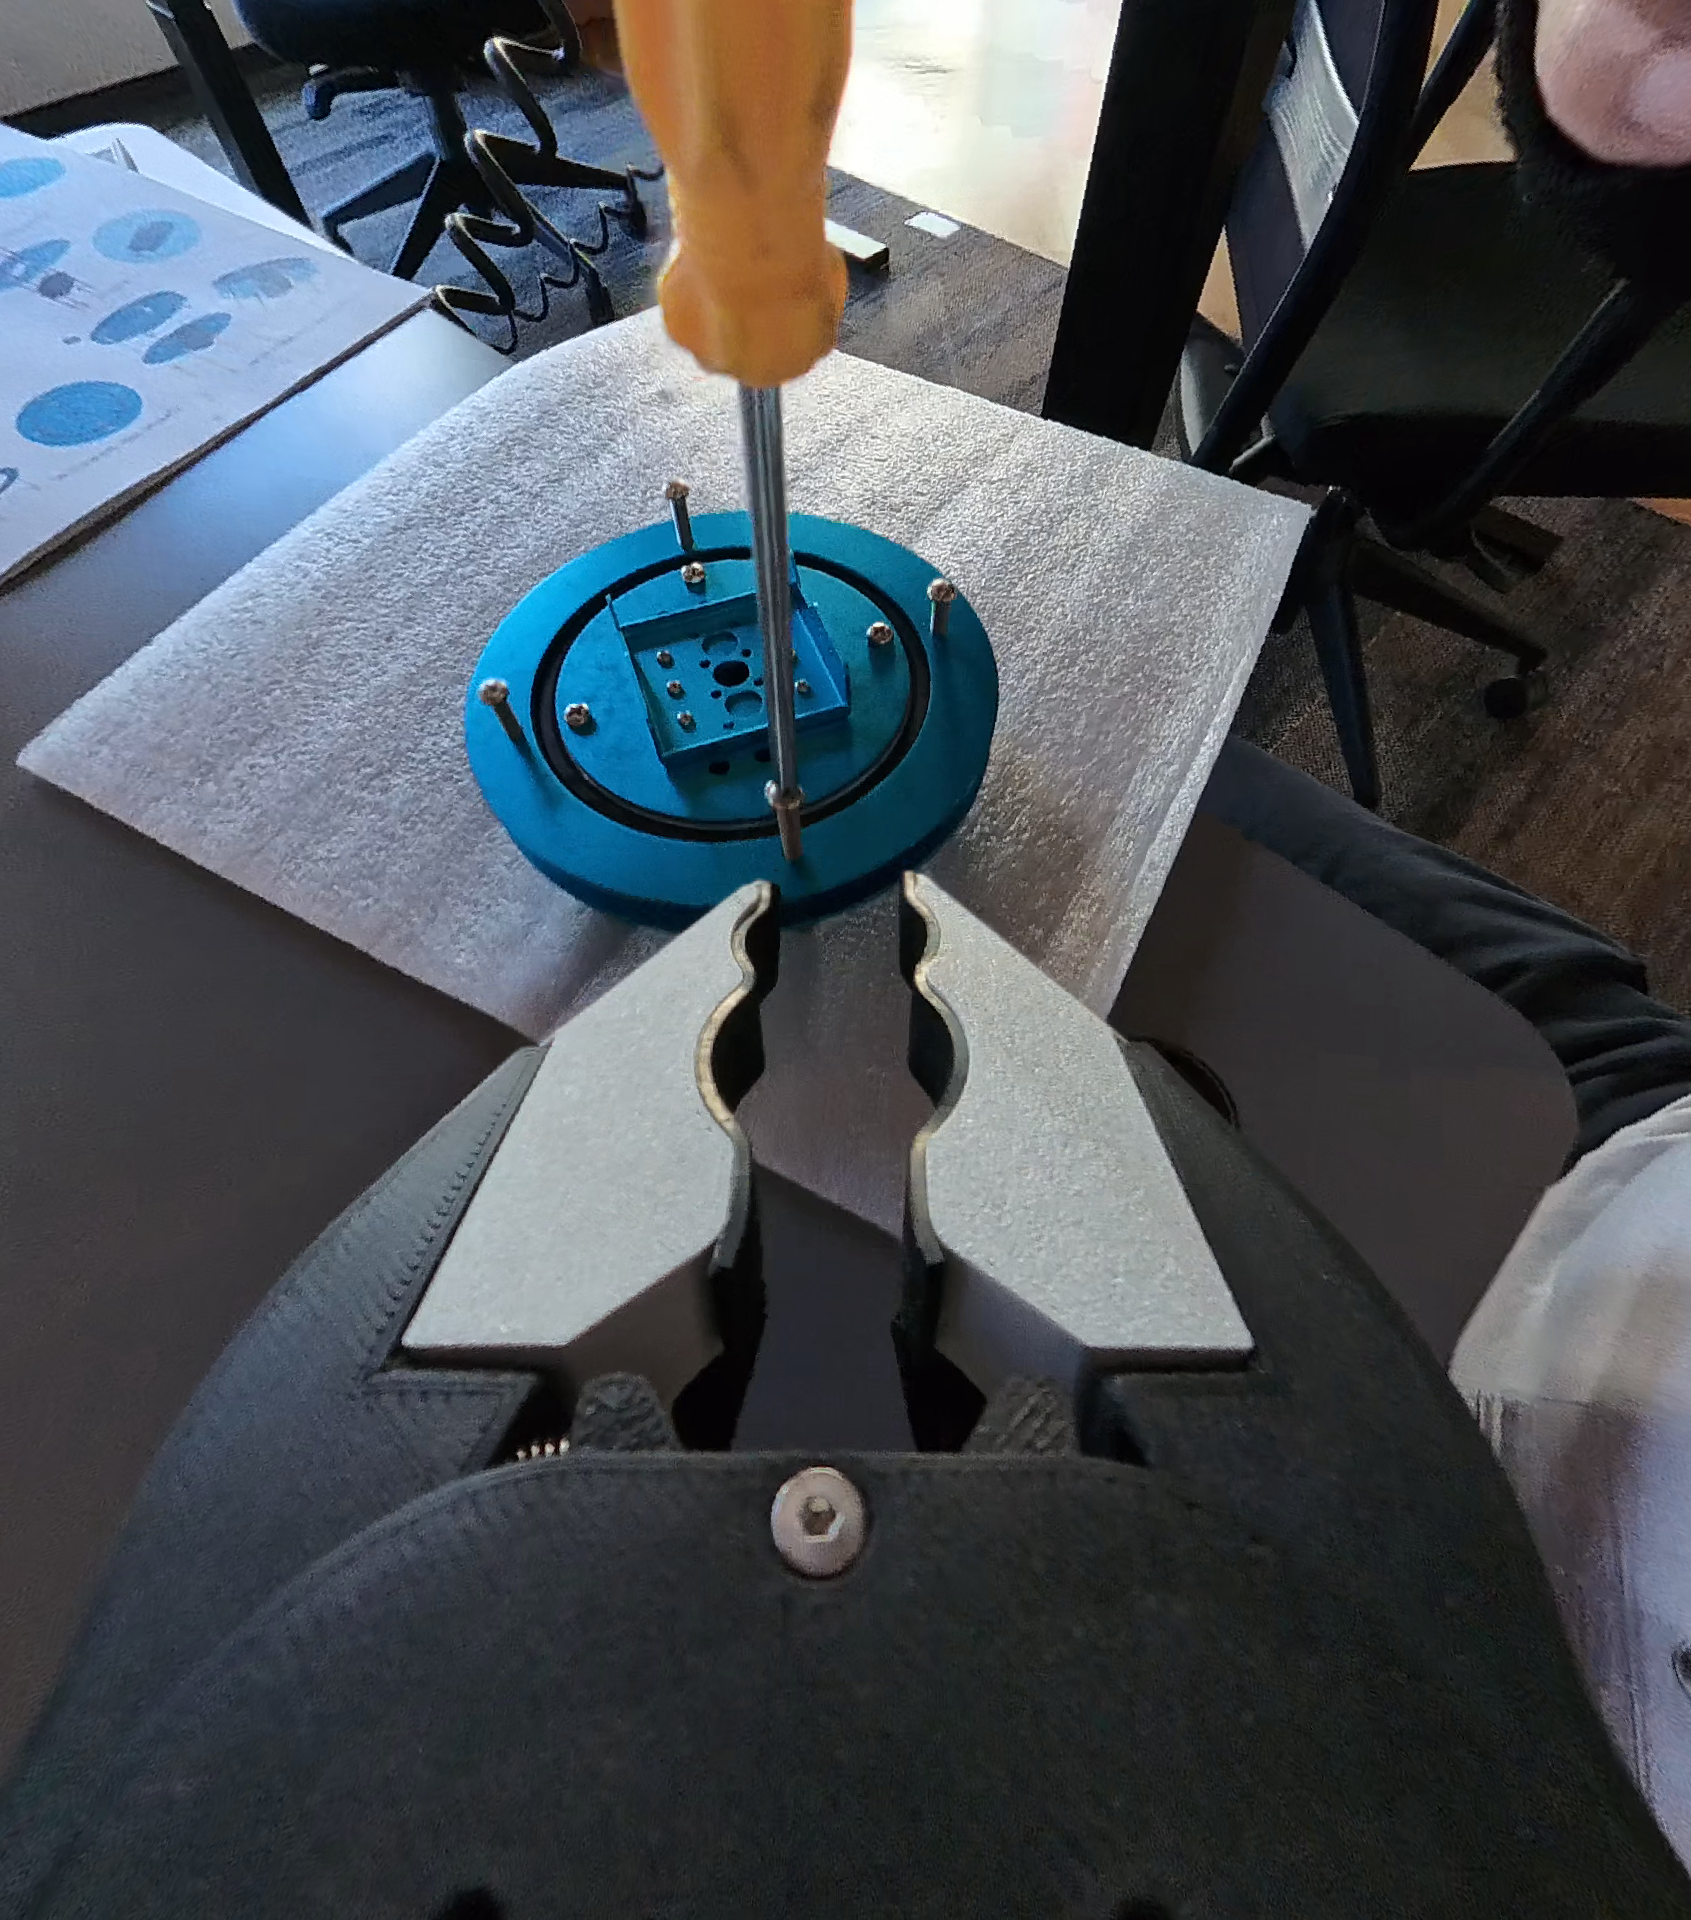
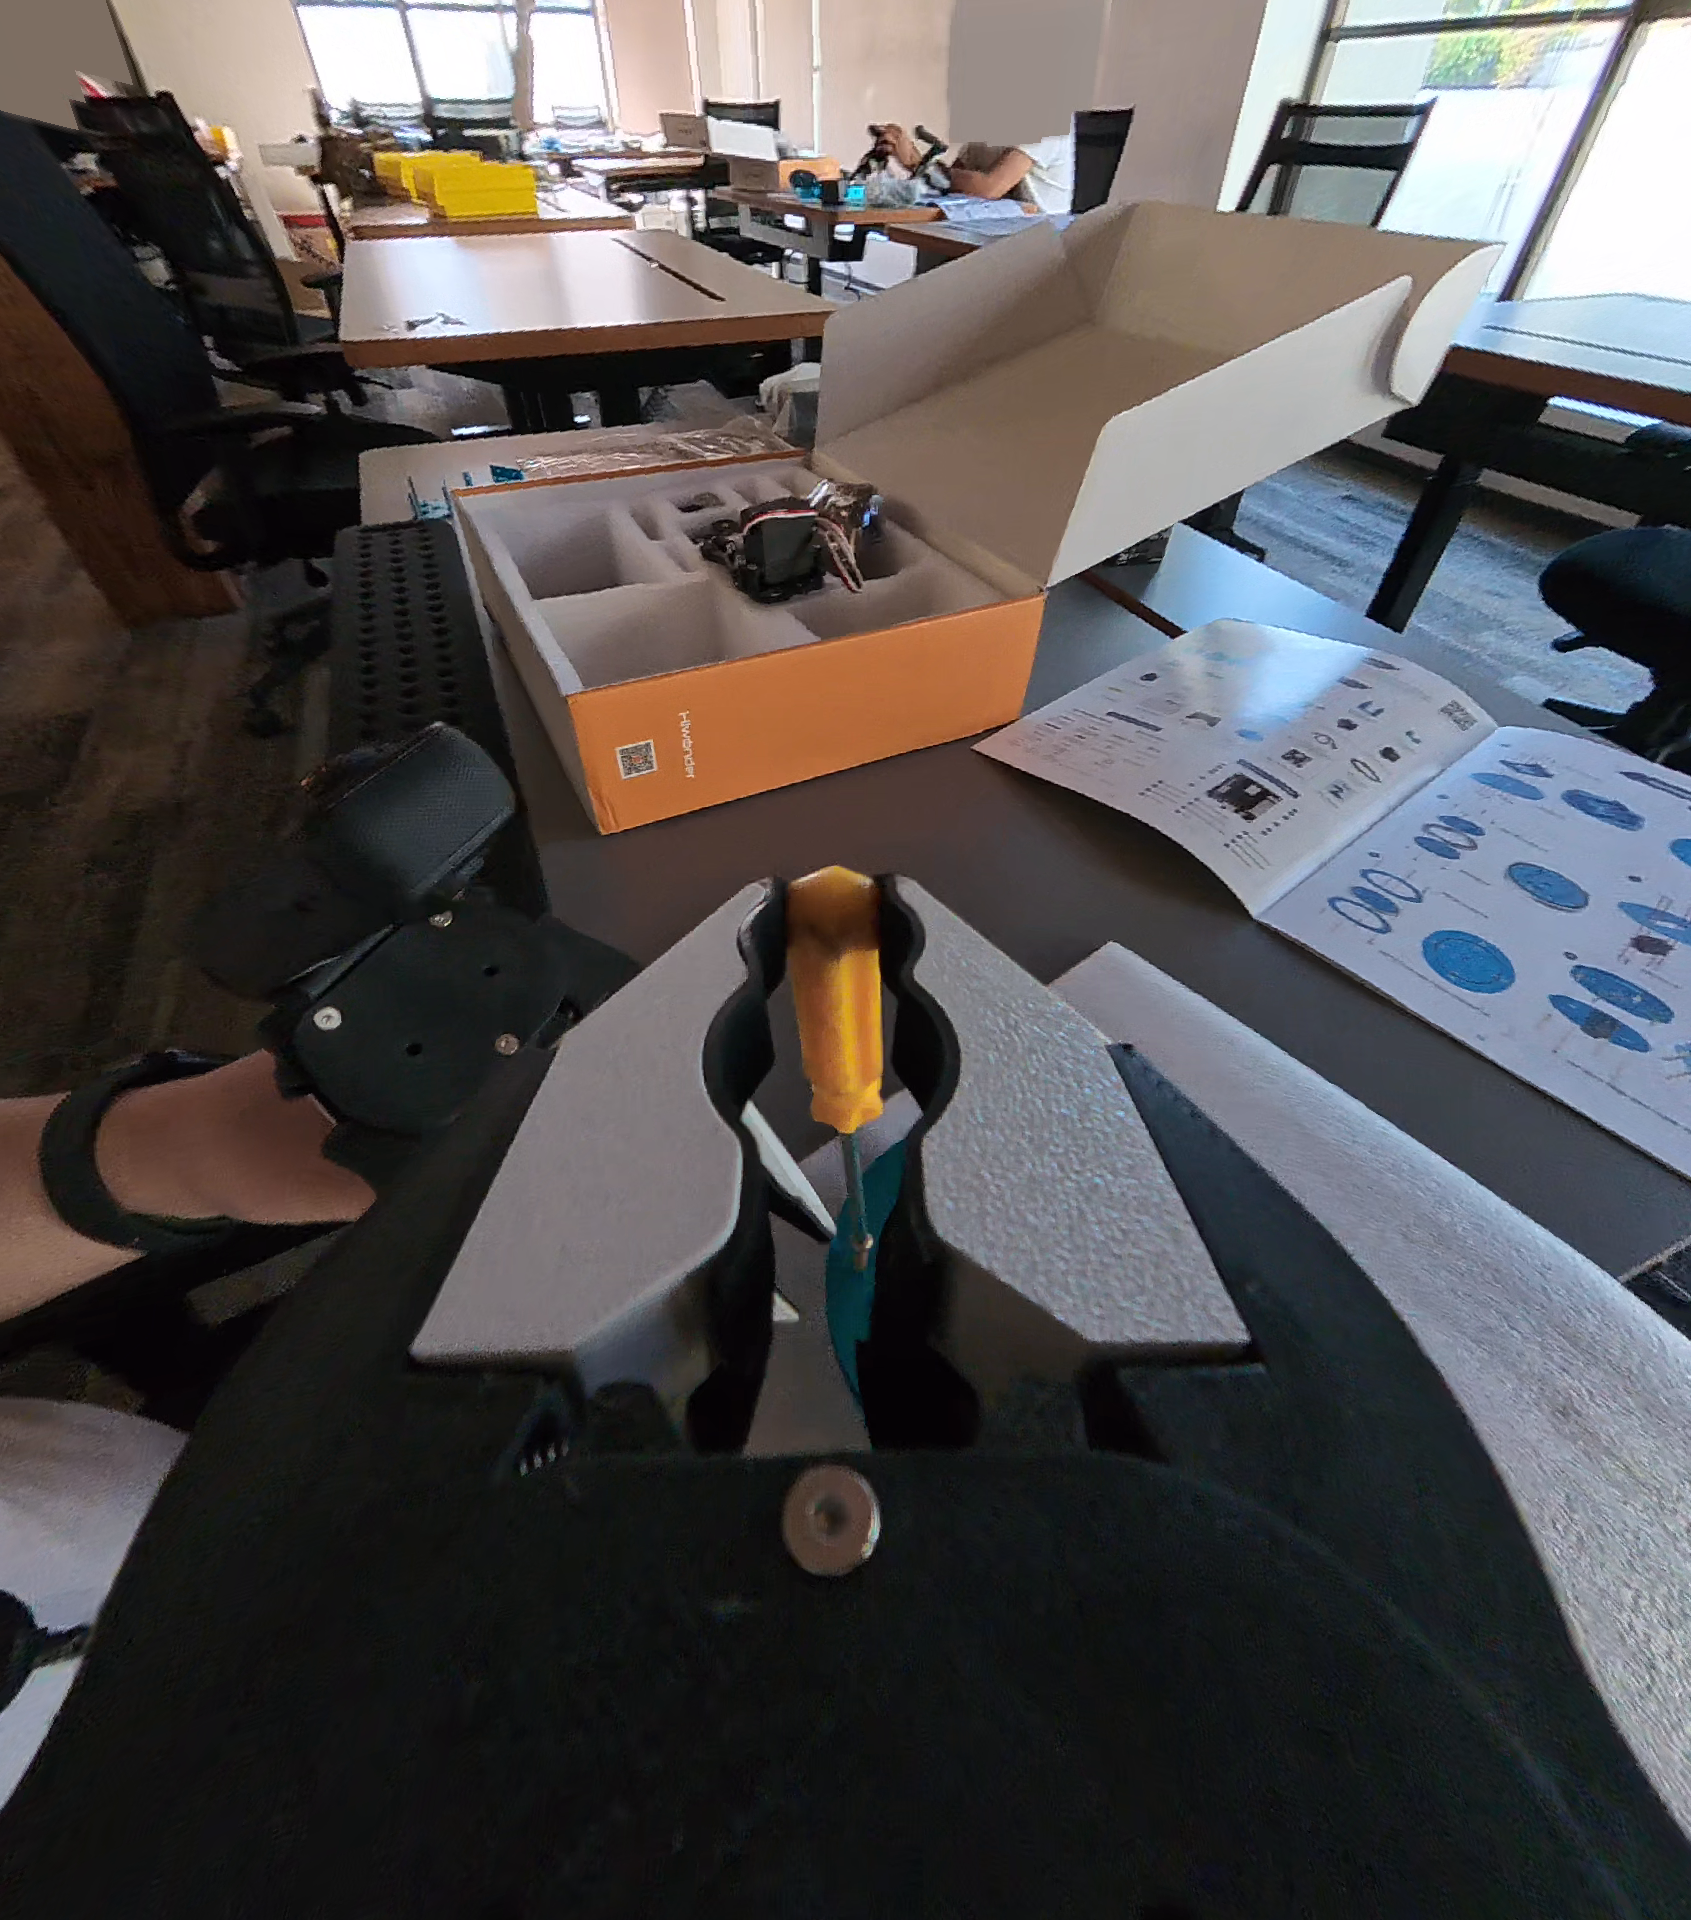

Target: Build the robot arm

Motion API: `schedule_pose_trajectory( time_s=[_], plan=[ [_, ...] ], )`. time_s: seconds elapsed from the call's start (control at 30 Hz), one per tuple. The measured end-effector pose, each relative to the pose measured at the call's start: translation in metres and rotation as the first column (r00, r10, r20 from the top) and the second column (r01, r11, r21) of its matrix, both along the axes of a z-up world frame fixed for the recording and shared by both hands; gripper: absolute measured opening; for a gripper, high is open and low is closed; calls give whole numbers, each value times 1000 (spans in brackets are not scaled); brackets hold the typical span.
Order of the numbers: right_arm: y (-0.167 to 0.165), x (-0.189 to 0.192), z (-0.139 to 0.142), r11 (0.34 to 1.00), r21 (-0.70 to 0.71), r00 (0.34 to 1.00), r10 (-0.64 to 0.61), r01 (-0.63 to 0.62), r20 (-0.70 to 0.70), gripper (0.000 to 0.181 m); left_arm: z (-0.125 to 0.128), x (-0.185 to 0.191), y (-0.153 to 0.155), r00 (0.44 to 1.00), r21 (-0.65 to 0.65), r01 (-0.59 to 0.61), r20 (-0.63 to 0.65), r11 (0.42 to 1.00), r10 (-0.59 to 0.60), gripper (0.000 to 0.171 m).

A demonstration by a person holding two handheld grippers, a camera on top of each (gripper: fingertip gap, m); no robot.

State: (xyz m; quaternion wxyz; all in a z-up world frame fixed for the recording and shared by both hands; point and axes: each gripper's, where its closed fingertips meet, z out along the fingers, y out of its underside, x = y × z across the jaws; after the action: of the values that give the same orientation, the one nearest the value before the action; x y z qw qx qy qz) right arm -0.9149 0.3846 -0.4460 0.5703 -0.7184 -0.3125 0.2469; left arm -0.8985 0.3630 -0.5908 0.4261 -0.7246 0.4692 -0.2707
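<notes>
A blue round plate (image 1: pixel 612 810) with a black ring, a blue square bracket (image 1: pixel 716 675) and several upright screws lies on a white foam sheet (image 1: pixel 353 665). My left gripper (image 1: pixel 839 899) is open and empty, its tips at the plate's near rim. My right gripper (image 2: pixel 833 904) is shut on the yellow handle of a screwdriver (image 2: pixel 836 997). The screwdriver (image 1: pixel 747 208) stands upright over the plate, its shaft tip on the nearest screw (image 1: pixel 785 798). In the right wrist view only a sliver of the blue plate (image 2: pixel 867 1278) shows between the fingers.
An open orange box (image 2: pixel 799 717) with grey foam compartments and black parts sits farther back on the dark table (image 1: pixel 93 1039). An open instruction booklet (image 2: pixel 1443 862) lies beside the foam sheet. Office chairs (image 1: pixel 1506 395) and other desks stand around. A person's gloved hand holds the left gripper (image 2: pixel 384 997). The left gripper's tips are roughly 15 centimeters from the right gripper's.
</notes>
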Motion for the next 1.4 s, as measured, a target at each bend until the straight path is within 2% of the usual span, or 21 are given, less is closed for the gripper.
schedule_pose_trajectory(
  time_s=[0.07, 0.13, 0.2, 0.23, 0.3, 0.4, 0.43, 0.5, 0.63, 0.73, 0.83, 0.9, 1.03, 1.17, 1.3, 1.4],
  plan=[
    [-2, -3, -1, 1000, 1, 1000, 29, -29, 11, 16, 0, -6, -1, 1000, 13, 13, -3, 1000, -13, 17],
    [-4, -5, -1, 999, 7, 998, 51, -51, 24, 16, -3, -16, 8, 999, 60, -19, -46, 998, 21, 18],
    [-4, -4, -1, 999, -3, 999, 43, -43, 22, 16, -2, -21, 18, 994, 189, -11, -107, 982, 32, 22],
    [-4, -3, -1, 999, -7, 999, 43, -43, 22, 16, 0, -19, 17, 991, 268, 31, -131, 963, 5, 25],
    [-3, -3, -1, 999, -21, 999, 47, -47, 15, 16, 7, -13, 14, 982, 440, 123, -184, 889, -45, 21],
    [-3, -4, -1, 998, -29, 999, 50, -50, 14, 16, 9, -9, 10, 948, 629, 265, -309, 731, -78, 14],
    [-3, -4, -1, 998, -31, 999, 51, -51, 14, 16, 6, -8, 9, 931, 654, 313, -356, 689, -85, 14],
    [-2, -5, -1, 998, -36, 998, 54, -54, 13, 16, -1, -6, 9, 905, 670, 368, -418, 645, -81, 10],
    [-1, -4, -1, 997, -50, 999, 52, -52, -5, 16, -11, -5, 13, 897, 663, 367, -438, 652, -59, 13],
    [-2, -6, -2, 996, -62, 998, 57, -58, -22, 16, -8, -3, 16, 897, 714, 358, -442, 602, -10, 4],
    [-1, -4, -2, 998, -58, 999, 29, -30, -17, 16, -9, -1, 17, 893, 738, 361, -450, 570, 16, 4],
    [1, 0, -2, 999, -47, 1000, -11, 11, -13, 16, -8, -1, 17, 900, 731, 346, -436, 588, 13, 4],
    [3, 8, -1, 996, -8, 996, -94, 94, -7, 16, -7, -1, 16, 919, 691, 299, -395, 658, -3, 6],
    [1, 7, -1, 995, -12, 995, -95, 95, -4, 16, -3, -8, 9, 947, 593, 213, -321, 776, -14, 14],
    [2, 8, -2, 996, -37, 996, -86, 86, 1, 16, 9, -12, -1, 984, 406, 102, -178, 908, -31, 17],
    [3, 10, -2, 995, -45, 996, -91, 92, 15, 16, 36, -3, -4, 998, 268, 52, 18, 962, -59, 18]
  ],
)
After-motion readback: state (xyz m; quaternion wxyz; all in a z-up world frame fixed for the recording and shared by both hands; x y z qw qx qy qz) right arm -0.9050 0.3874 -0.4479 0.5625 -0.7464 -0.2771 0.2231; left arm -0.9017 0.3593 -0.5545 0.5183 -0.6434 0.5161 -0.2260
